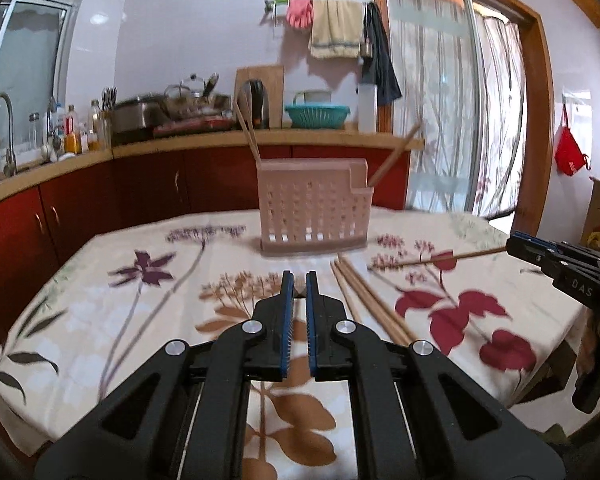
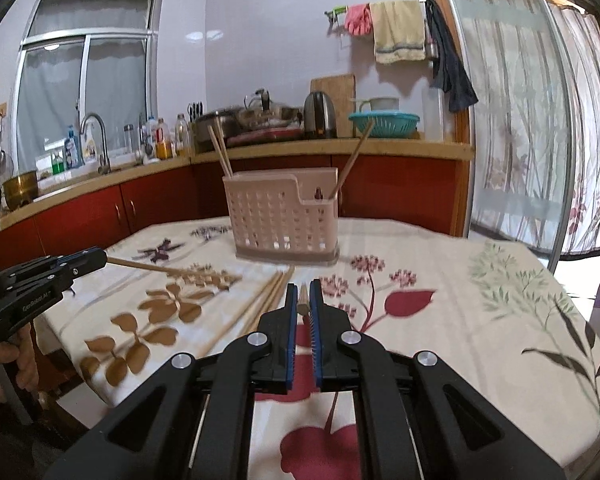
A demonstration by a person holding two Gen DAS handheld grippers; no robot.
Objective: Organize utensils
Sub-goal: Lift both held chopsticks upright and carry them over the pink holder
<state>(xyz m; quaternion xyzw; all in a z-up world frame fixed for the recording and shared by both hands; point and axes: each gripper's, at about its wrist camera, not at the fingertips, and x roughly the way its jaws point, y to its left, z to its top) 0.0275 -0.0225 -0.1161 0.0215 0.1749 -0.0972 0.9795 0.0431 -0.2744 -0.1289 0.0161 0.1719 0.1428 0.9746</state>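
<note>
Chopsticks: left tool [image 1: 300, 282] clenched on one chopstick [image 2: 148, 266], right tool [image 2: 303, 292] clenched on another [image 2: 302, 298], both above the desk [image 2: 440, 280]. Loose bundle [image 1: 364, 300] lies before the pink holder [image 1: 314, 208], which has three sticks upright inside.

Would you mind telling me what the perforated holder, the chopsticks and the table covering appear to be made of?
The perforated holder looks like moulded plastic, matt pale pink, judging by its uniform grid of slots. The chopsticks seem wood or bamboo: tan, dull, slim sticks. The table covering appears to be printed fabric, floral and draping over the edge, though coated cloth is possible.
</note>
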